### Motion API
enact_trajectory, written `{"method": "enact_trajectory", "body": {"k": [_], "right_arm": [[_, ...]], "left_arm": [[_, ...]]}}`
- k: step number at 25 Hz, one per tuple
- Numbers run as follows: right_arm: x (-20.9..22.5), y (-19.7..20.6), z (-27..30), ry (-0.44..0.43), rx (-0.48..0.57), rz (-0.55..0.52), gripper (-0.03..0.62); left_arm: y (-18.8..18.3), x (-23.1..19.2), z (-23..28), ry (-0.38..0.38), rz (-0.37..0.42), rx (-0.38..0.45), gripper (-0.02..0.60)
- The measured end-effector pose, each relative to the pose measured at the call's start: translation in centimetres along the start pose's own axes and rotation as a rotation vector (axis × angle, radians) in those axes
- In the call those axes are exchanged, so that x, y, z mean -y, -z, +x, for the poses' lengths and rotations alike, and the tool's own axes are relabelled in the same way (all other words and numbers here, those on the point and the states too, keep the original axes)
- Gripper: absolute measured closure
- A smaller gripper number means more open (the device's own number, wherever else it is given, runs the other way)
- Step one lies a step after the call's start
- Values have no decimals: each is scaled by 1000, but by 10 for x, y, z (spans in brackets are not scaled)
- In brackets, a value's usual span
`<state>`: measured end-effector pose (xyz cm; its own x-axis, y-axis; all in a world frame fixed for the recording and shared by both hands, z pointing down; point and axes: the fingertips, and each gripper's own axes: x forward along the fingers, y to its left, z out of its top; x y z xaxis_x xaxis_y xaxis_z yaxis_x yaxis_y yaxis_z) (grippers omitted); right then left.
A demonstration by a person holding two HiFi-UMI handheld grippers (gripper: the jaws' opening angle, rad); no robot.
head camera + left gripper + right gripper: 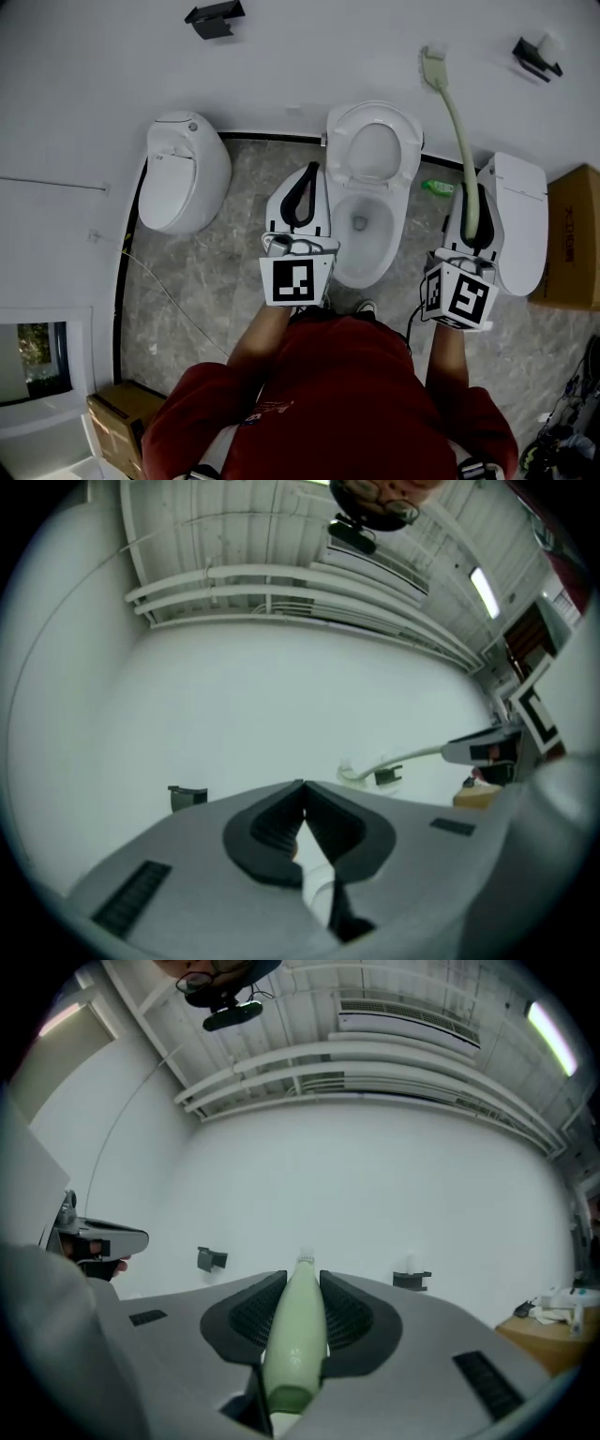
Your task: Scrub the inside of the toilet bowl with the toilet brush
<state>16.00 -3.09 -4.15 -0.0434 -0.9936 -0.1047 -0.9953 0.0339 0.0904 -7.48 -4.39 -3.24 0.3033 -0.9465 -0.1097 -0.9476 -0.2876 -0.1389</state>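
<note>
Brush [456, 122] handle clamped between right gripper [472, 214] jaws (head up near wall [309, 56]); left gripper [302, 195] jaws pressed together, empty, beside toilet [389, 253].

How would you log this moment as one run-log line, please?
right gripper: shut on toilet brush, head raised | left gripper: shut, empty | toilet bowl: open, brush not inside

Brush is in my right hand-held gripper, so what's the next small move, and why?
Probably swing the right hand-held gripper leftward and tip the toilet brush head-down toward the toilet bowl. The jaws are clamped on the handle, but the brush points up at the wall, to the right of the open bowl, so it hasn't reached the inside.
</note>
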Motion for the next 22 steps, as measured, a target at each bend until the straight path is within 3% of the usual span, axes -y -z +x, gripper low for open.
{"method": "enact_trajectory", "body": {"k": [22], "right_arm": [[-11, 6, 1, -7, -34, -17, 488]], "left_arm": [[1, -2, -5, 18, -27, -12, 581]]}}
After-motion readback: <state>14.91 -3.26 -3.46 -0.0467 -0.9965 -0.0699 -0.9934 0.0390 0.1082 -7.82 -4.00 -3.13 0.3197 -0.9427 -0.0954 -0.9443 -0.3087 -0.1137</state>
